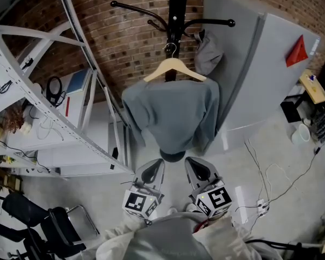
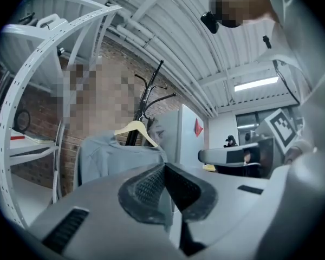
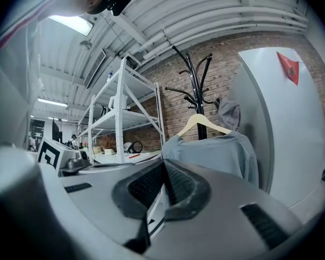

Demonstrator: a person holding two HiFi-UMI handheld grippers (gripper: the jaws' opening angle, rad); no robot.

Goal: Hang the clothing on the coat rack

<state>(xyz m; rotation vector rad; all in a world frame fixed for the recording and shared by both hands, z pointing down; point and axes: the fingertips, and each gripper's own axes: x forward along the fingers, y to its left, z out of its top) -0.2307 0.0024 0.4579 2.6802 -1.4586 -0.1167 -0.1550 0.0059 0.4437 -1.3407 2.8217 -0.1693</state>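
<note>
Closest to the person, the left gripper (image 1: 153,171) and the right gripper (image 1: 197,170) sit side by side, just above the person's pale sleeves. Each one has its two jaws pressed together, and nothing is between them. They point level toward the shirt and do not touch it. I think they are empty because the job looks done: the shirt is already on the rack.

Just past the grippers hangs the grey shirt (image 1: 173,115). Its bottom edge hangs near the grippers' tips. Its shoulders lie over a wooden hanger (image 1: 174,69), so the shirt stays spread out and does not slide off. The hanger's metal hook (image 1: 170,49) sits up against the pole of the black coat rack (image 1: 177,4), under the rack's curved arms. I cannot tell just what the hook catches on. The rack's dark foot (image 1: 172,156) peeks out below the shirt.

A small grey cloth (image 1: 208,53) hangs on the rack's right side, beside the shirt.

White shelves (image 1: 49,107) stand to the left and a tall grey cabinet (image 1: 265,75) stands to the right. Behind it all is a brick wall (image 1: 124,37).
</note>
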